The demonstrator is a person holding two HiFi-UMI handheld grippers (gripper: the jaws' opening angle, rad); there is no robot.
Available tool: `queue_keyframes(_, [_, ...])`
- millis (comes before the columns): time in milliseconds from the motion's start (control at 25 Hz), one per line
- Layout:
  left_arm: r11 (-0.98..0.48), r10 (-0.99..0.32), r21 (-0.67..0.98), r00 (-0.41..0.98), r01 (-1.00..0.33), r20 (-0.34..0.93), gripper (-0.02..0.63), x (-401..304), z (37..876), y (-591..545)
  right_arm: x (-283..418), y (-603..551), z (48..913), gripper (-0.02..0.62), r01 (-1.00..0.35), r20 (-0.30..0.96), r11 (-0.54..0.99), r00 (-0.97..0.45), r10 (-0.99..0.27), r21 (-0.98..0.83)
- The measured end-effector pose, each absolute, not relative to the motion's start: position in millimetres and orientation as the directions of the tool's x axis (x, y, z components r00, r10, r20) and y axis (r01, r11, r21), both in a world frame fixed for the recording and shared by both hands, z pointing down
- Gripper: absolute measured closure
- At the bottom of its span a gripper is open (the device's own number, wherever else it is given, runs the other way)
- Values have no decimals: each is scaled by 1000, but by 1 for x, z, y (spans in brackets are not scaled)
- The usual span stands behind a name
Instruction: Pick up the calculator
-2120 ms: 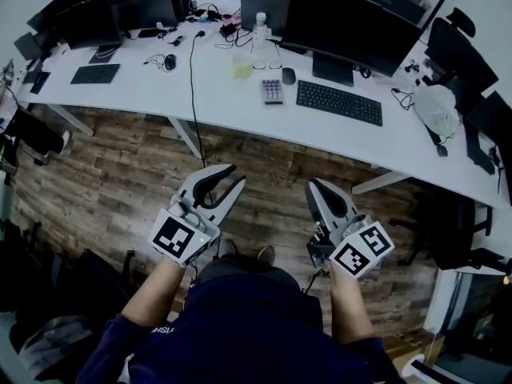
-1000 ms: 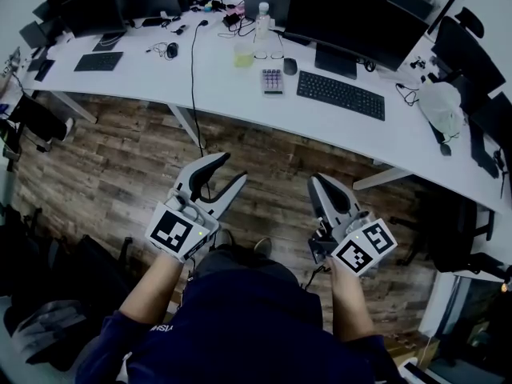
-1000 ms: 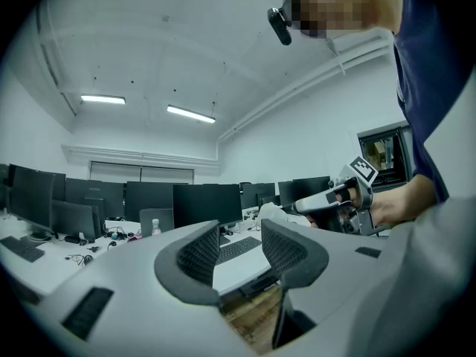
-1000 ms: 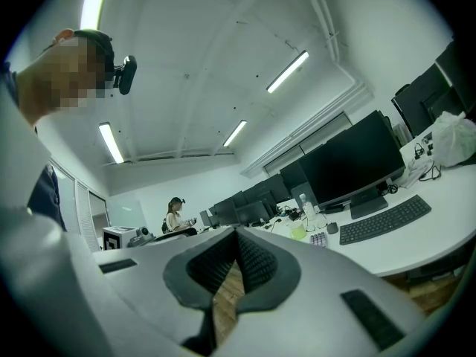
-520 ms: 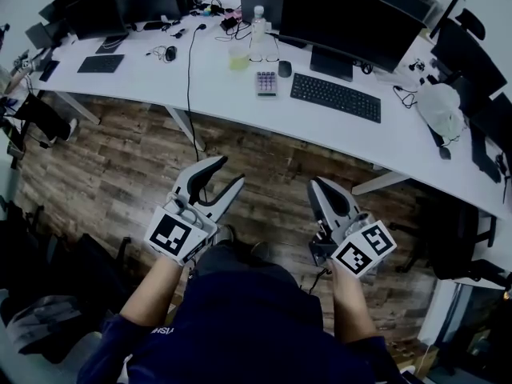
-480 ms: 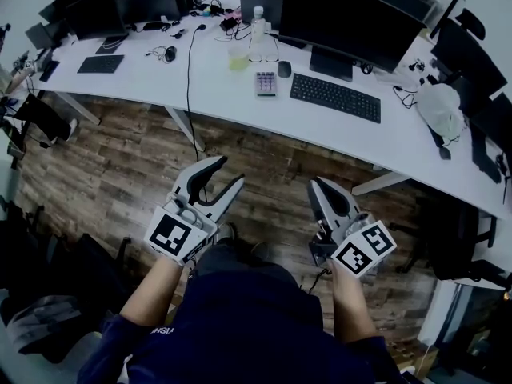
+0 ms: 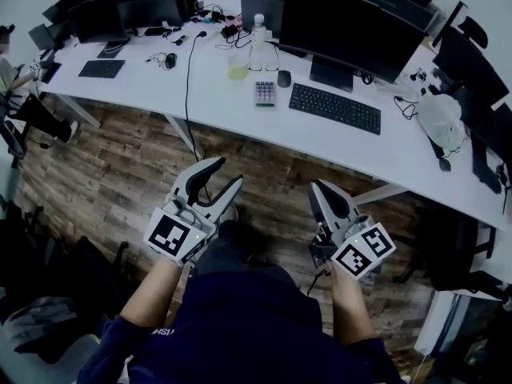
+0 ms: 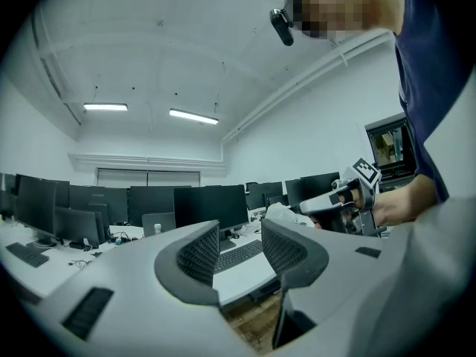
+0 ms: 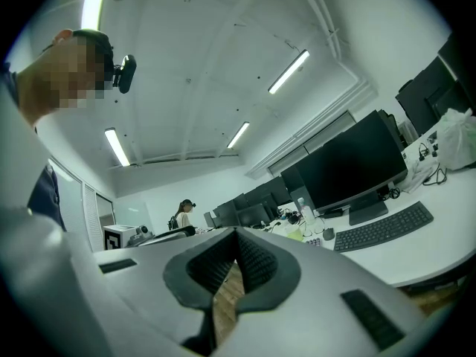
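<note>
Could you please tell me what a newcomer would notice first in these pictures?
First, the two handheld grippers low in the head view, above the wood floor: the left gripper with jaws apart, the right gripper with jaws together, both empty. Beyond them runs a long white desk lined with dark monitors, and on it the small calculator lies just left of a black keyboard, well away from either gripper.

Calculator (image 7: pixel 265 94) flat on white desk (image 7: pixel 224 106), just left of keyboard (image 7: pixel 334 108)
</note>
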State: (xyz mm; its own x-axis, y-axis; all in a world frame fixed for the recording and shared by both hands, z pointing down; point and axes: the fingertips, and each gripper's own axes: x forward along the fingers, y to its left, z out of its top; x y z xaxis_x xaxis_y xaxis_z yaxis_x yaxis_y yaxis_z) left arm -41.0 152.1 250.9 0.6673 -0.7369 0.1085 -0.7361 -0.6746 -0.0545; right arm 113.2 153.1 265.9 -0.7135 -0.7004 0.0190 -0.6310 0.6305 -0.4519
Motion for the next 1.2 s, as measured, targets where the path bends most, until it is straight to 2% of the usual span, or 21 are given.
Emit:
queue_keyframes(520, [-681,-729,-29,675,-731,109,416,-52,265,96,100,99,279,592,-640,44,617,-709,-704,-458])
queue_keyframes(1200, [-726,-680,25,722,-688,126,416,-102,287,-14,45,-4,291,592,-688,106,563,-671,-733,-458])
